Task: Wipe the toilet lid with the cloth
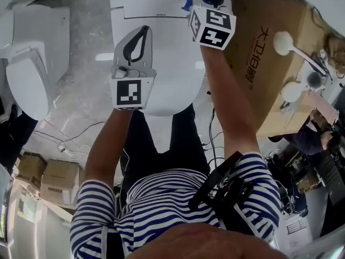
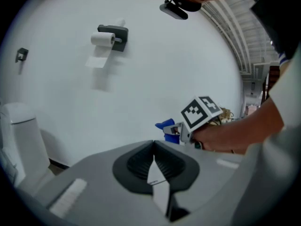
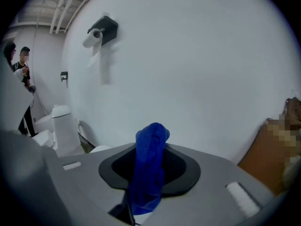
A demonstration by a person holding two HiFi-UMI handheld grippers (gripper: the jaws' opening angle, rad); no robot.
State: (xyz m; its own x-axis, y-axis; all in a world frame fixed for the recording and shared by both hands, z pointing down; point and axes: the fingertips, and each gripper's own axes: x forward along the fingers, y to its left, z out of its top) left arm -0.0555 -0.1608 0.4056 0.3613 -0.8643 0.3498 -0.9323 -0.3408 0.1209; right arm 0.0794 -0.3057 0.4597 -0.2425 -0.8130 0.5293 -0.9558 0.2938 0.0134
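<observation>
The crumpled blue cloth (image 3: 149, 171) is clamped in the closed jaws of the right gripper (image 3: 151, 150), held at the far right corner of the white oval toilet lid (image 1: 164, 74), its free end in the air before a bare white wall (image 3: 197, 69). The left gripper (image 2: 154, 142), jaws together on nothing, sits over the lid's left half. A brown cardboard box (image 1: 269, 47) crowds the lid's right edge, while open grey floor (image 1: 89, 63) separates the left edge from a second white toilet (image 1: 29, 74).
</observation>
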